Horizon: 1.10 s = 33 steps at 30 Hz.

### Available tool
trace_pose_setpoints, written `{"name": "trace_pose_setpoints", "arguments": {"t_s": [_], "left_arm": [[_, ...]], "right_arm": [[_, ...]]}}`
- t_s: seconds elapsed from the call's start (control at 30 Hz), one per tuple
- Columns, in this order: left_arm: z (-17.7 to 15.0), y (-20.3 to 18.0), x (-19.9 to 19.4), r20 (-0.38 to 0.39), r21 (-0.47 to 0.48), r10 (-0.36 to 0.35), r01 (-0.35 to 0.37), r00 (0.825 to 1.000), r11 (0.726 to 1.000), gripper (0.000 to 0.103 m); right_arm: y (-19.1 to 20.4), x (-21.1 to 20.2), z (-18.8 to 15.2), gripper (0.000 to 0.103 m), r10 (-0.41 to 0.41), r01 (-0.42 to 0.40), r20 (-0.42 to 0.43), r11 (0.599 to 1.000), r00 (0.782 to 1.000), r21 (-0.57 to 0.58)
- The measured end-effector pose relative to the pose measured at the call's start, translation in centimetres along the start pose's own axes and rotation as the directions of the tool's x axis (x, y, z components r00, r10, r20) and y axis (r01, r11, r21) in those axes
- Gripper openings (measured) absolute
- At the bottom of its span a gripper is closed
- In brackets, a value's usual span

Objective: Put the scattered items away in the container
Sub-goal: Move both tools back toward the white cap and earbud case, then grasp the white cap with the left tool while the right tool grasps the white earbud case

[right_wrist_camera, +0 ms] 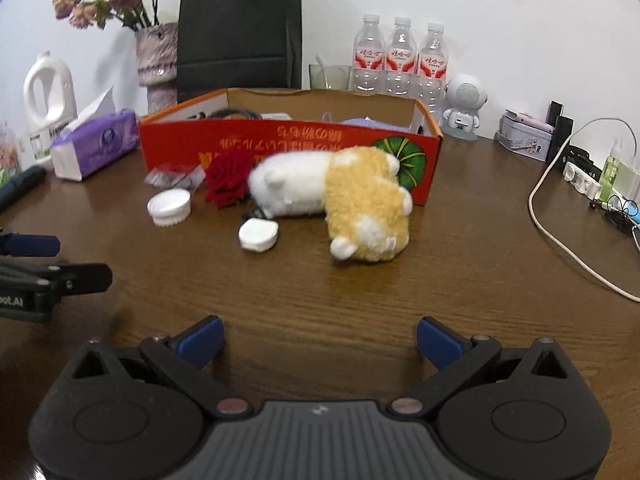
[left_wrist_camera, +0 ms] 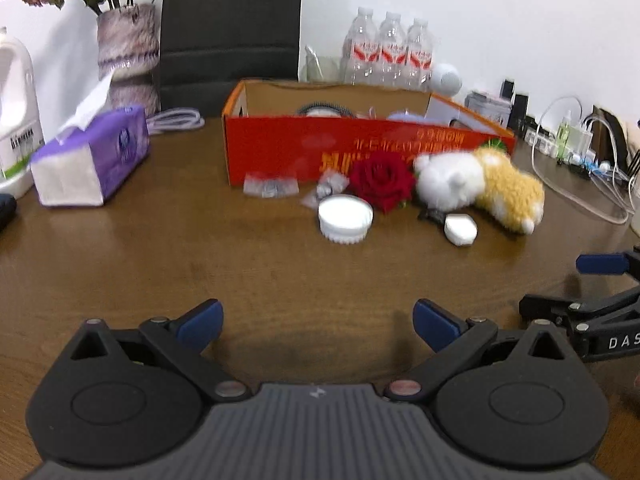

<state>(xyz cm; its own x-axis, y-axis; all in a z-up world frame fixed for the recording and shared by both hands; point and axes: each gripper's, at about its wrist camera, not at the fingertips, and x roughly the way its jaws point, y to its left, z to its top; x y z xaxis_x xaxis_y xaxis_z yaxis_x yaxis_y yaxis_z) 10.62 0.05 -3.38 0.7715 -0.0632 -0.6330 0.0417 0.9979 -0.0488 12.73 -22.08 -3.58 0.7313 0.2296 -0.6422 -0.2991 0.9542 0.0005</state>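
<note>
An orange cardboard box [left_wrist_camera: 304, 148] [right_wrist_camera: 280, 142] stands open at the back of the wooden table, with a few items inside. In front of it lie a red rose [left_wrist_camera: 382, 180] [right_wrist_camera: 230, 178], a white-and-tan plush dog [left_wrist_camera: 484, 184] [right_wrist_camera: 340, 196], a round white lid [left_wrist_camera: 345, 218] [right_wrist_camera: 169, 206], a small white case [left_wrist_camera: 460, 229] [right_wrist_camera: 258, 235] and clear plastic packets [left_wrist_camera: 271, 188] [right_wrist_camera: 176, 178]. My left gripper [left_wrist_camera: 318, 326] is open and empty, well short of the lid. My right gripper [right_wrist_camera: 320, 340] is open and empty, short of the plush dog.
A purple tissue pack [left_wrist_camera: 92, 160] [right_wrist_camera: 94, 146], a white jug [left_wrist_camera: 16, 120] and a vase of dried flowers [left_wrist_camera: 128, 52] stand left. Water bottles [right_wrist_camera: 400, 56], a white speaker [right_wrist_camera: 464, 106] and cables [right_wrist_camera: 560, 232] sit right. A black bag [right_wrist_camera: 240, 28] stands behind the box.
</note>
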Motion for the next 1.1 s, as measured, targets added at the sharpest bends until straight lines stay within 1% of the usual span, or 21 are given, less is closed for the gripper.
{"name": "trace_pose_setpoints", "arguments": {"t_s": [0.1,0.23,0.53,0.7,0.77,0.8,0.87,0.9,0.93,0.97,1.0,1.03,1.1], "left_arm": [[-0.2,-0.1,-0.1,-0.005,0.002,0.007,-0.007,1.0,1.0,0.103],[-0.1,-0.7,0.1,-0.018,0.032,0.032,-0.032,0.999,0.999,0.103],[-0.2,-0.7,0.2,-0.017,0.03,0.033,-0.033,0.999,0.999,0.103],[0.1,-0.7,0.5,-0.016,0.029,0.039,-0.039,0.999,0.999,0.103],[0.5,-0.6,0.9,-0.011,0.044,0.033,-0.033,0.999,0.998,0.102],[0.8,-0.5,1.1,-0.012,0.047,0.032,-0.032,0.999,0.998,0.1],[1.5,-0.1,1.8,-0.018,0.033,0.023,-0.022,1.0,0.999,0.094],[2.0,0.1,2.1,-0.02,0.032,0.022,-0.021,1.0,0.999,0.092],[2.4,0.3,2.5,-0.021,0.035,0.024,-0.023,0.999,0.999,0.086],[2.8,0.4,2.9,-0.022,0.038,0.025,-0.025,0.999,0.999,0.083],[3.2,0.5,3.3,-0.022,0.038,0.023,-0.022,1.0,0.999,0.081],[3.6,0.6,3.7,-0.021,0.037,0.013,-0.012,1.0,0.999,0.079],[4.3,0.7,4.5,-0.02,0.037,-0.028,0.029,0.999,0.999,0.075]], "right_arm": [[-0.2,0.1,0.0,0.103,0.015,-0.015,-0.009,1.0,1.0,0.023],[-0.3,0.1,-0.1,0.103,0.012,-0.012,-0.01,1.0,1.0,0.025],[-0.3,0.2,0.0,0.103,0.006,-0.005,-0.011,1.0,1.0,0.029],[0.5,0.6,0.4,0.102,0.04,-0.04,-0.009,0.999,0.999,0.002],[1.2,1.1,1.0,0.098,0.057,-0.057,-0.006,0.998,0.998,-0.019],[1.6,1.3,1.3,0.094,0.068,-0.068,-0.004,0.997,0.998,-0.031],[2.2,2.0,2.0,0.091,0.087,-0.087,-0.004,0.995,0.996,-0.051],[2.5,2.3,2.4,0.087,0.095,-0.095,-0.005,0.994,0.996,-0.057],[2.7,2.7,2.9,0.082,0.099,-0.099,-0.005,0.993,0.995,-0.06],[2.9,3.1,3.2,0.08,0.101,-0.101,-0.002,0.993,0.995,-0.062],[3.0,3.5,3.6,0.075,0.102,-0.102,0.001,0.993,0.995,-0.062],[3.1,3.9,3.9,0.072,0.104,-0.104,0.005,0.993,0.995,-0.06],[3.1,4.6,4.5,0.071,0.103,-0.102,0.008,0.993,0.995,-0.052]]}}
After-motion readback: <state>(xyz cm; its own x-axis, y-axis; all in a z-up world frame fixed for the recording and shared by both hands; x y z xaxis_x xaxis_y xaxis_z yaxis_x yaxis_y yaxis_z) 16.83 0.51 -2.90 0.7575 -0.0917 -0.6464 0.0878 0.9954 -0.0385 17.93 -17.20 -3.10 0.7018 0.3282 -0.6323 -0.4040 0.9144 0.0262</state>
